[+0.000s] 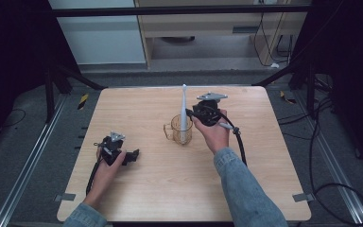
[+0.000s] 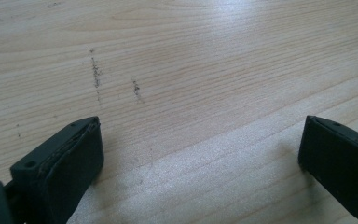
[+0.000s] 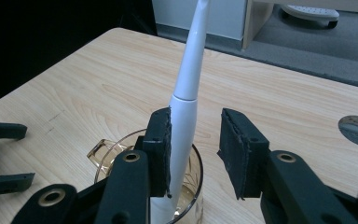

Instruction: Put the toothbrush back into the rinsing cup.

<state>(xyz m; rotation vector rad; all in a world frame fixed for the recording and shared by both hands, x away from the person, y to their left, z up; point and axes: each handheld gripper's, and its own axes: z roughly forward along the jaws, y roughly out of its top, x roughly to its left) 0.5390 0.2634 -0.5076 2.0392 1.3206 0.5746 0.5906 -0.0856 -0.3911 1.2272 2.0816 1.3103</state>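
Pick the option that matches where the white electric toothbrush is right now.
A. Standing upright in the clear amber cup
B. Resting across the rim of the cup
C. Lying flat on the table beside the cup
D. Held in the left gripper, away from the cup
A: the white electric toothbrush stands upright with its lower end inside the clear amber cup, next to the right gripper.

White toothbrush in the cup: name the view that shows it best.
The right gripper view: the toothbrush stands close up, its body in the glass cup, though the top is cut off. The high view shows it whole but small. The left gripper view looks at the tabletop.
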